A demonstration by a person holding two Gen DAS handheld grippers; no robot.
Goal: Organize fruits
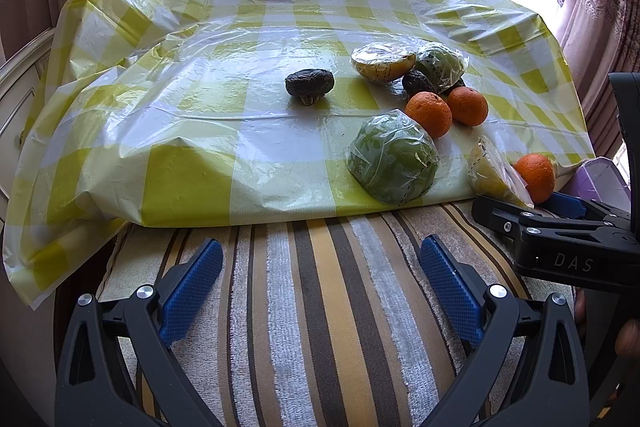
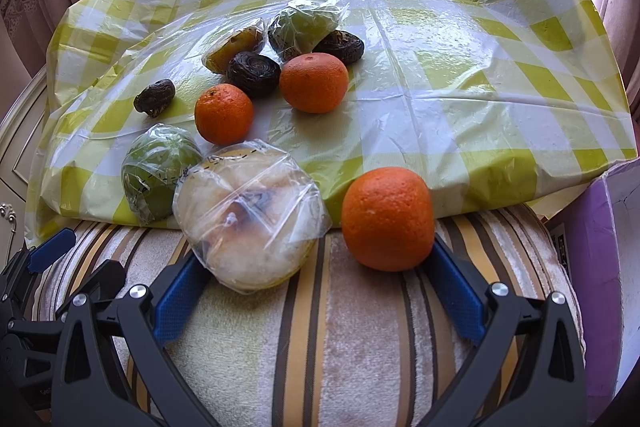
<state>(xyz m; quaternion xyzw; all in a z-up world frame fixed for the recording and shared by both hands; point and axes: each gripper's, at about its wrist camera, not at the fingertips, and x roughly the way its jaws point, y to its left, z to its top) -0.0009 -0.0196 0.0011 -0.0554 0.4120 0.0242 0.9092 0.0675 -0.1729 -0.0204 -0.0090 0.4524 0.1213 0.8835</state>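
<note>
Right gripper: your right gripper (image 2: 316, 291) stands wide open over the striped cloth (image 2: 360, 347), gripping nothing, though two fruits sit right at its mouth.
Nearest orange: the near orange (image 2: 387, 219) rests at the front edge of the checked plastic sheet (image 2: 460, 87), just beside the inner face of the right-hand finger (image 2: 456, 291) (whether it touches the pad cannot be told).
Wrapped half: the wrapped pale fruit half (image 2: 250, 215) lies up-left of centre, overlapping the tip of the other finger, cut face turned toward the camera.
Deciding relation: both pieces lie straight ahead of the right gripper, side by side across its opening; the orange is round with no long axis, so any approach angle would likely serve, but closing now would probably catch both.
Left gripper: your left gripper (image 1: 320, 287) is also spread wide and empty, hanging over bare striped cloth, well short of the sheet.
Its nearest fruit: the wrapped green fruit (image 1: 392, 159) lies ahead and to the right.
Farther pile: two more oranges (image 2: 313, 83), dark shrivelled fruits (image 2: 253, 73) and other wrapped pieces sit mid-sheet, well apart from both grippers.
Nearer hand: the right one, clearly, for the front orange.
</note>
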